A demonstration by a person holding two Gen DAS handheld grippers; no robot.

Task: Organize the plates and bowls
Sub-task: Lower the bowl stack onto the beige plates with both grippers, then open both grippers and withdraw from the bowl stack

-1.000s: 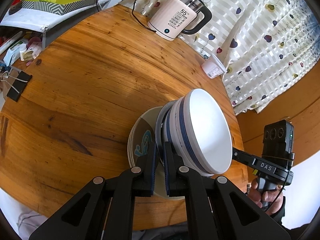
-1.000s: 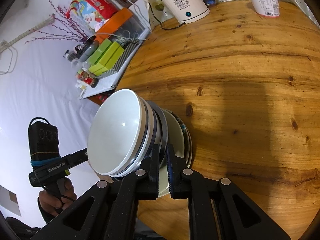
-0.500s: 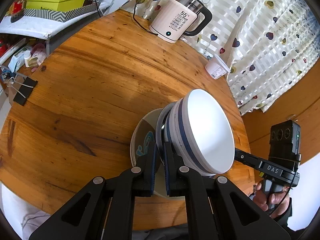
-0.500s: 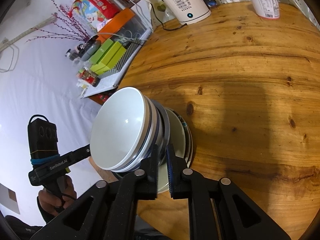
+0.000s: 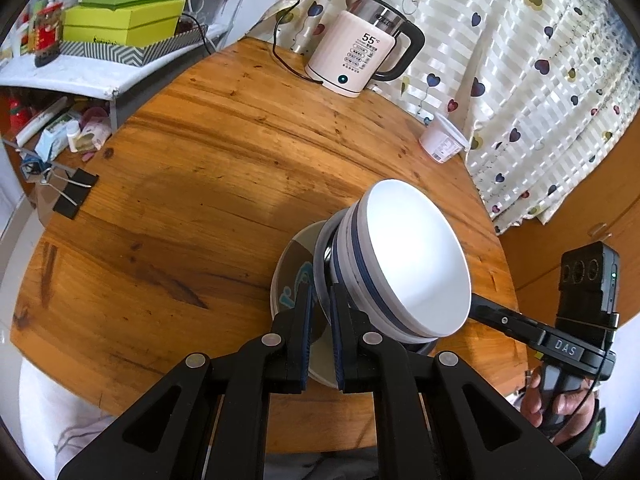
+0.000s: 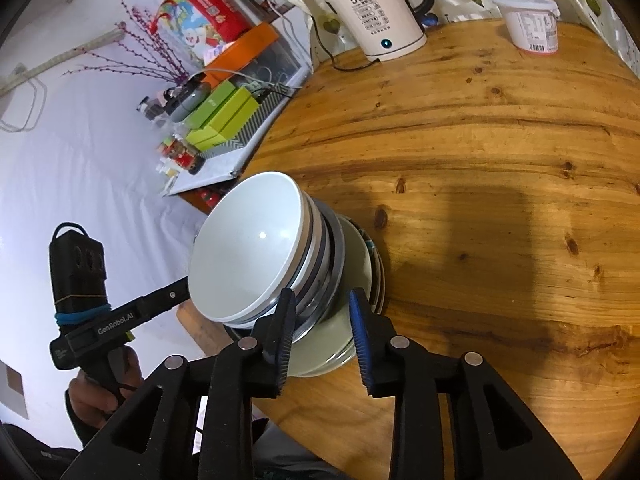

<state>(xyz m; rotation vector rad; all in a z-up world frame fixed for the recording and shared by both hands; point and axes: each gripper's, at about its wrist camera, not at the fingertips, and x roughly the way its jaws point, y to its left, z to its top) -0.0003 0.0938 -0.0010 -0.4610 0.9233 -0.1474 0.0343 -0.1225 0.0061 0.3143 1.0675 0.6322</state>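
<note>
A stack of white bowls with blue bands [image 5: 404, 264] sits on a stack of plates [image 5: 296, 272] near the front edge of the round wooden table [image 5: 208, 184]. My left gripper [image 5: 320, 304] is shut on the rim of the lowest bowl, over the plates. In the right wrist view the same bowls [image 6: 260, 248] rest on the pale plates [image 6: 352, 256]. My right gripper [image 6: 324, 312] is open, its jaws standing apart on either side of the rims of the stack.
A white electric kettle [image 5: 360, 56] with its cord stands at the table's far edge, a white plastic cup [image 5: 444, 140] to its right. Green boxes [image 5: 124, 20] sit on a shelf at left. A heart-patterned curtain [image 5: 540, 60] hangs behind.
My right gripper's jaws have opened from the stack's rim. My left gripper stays shut on the bowl rim. Both cameras have shifted a little; the stack stays on the table.
</note>
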